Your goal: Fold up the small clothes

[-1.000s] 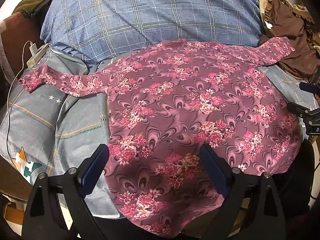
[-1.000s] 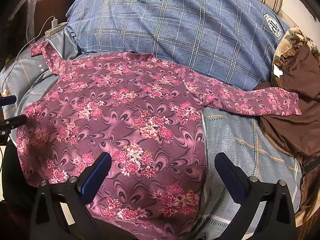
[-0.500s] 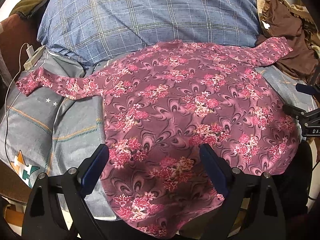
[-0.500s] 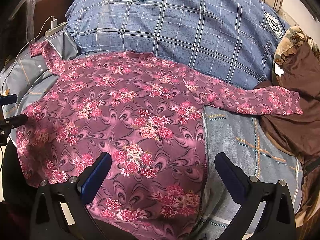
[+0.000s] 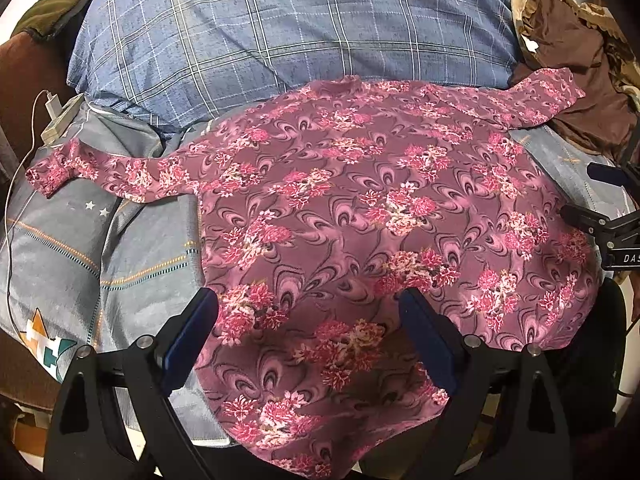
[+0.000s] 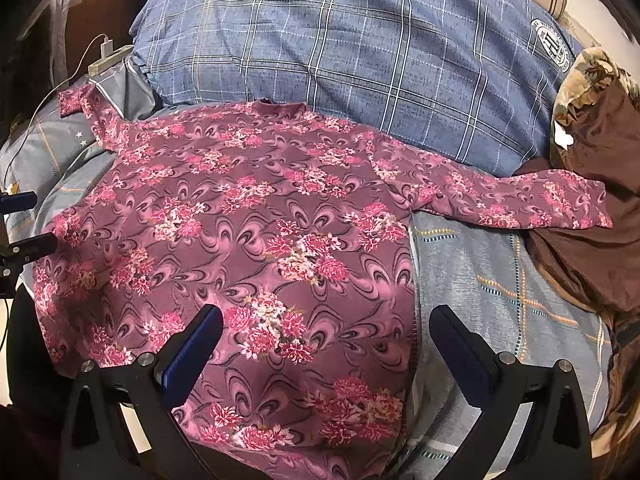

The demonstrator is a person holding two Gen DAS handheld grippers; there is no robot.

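Both grippers, left gripper and right gripper, gape wide above the spread floral shirt's hem.

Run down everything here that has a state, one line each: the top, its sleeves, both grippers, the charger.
floral top: spread flat on the bed, unfolded, hem hanging over the near edge.
left sleeve: stretched out sideways, not folded in.
right sleeve: stretched out, its cuff lying on the brown cloth.
left gripper: open, holding nothing.
right gripper: open, holding nothing.
charger: plugged into the power strip.
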